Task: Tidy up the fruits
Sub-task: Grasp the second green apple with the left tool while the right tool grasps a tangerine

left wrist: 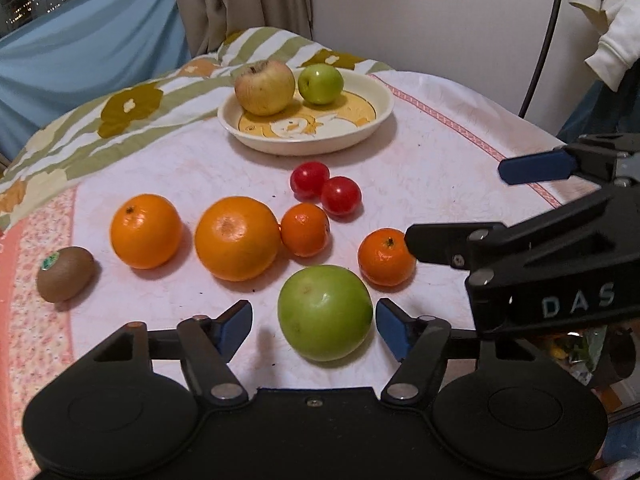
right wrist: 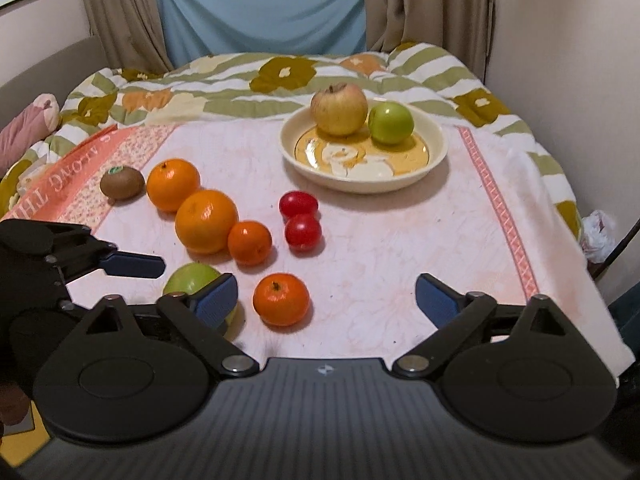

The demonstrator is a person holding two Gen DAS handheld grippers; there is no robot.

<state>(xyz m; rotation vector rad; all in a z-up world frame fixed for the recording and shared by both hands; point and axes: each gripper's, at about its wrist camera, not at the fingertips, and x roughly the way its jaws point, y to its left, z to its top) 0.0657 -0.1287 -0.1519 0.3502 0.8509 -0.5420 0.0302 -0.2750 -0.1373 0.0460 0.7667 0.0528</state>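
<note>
Both tongs open; left gripper (left wrist: 314,330) straddling large green apple (left wrist: 325,312): centre, close gently, lift to plate (left wrist: 384,92).

My corner of the room, by lamplight.
Beige curtains (right wrist: 428,4) flanked a blue sheet (right wrist: 260,8); pale walls (left wrist: 432,12) enclosed my floral-quilted bed (right wrist: 224,80).

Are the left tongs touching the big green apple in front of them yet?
Apart. In the left wrist view the left tongs stand open around the big green apple, with cloth showing between the apple and the left pad and a thin gap at the right pad.
</note>
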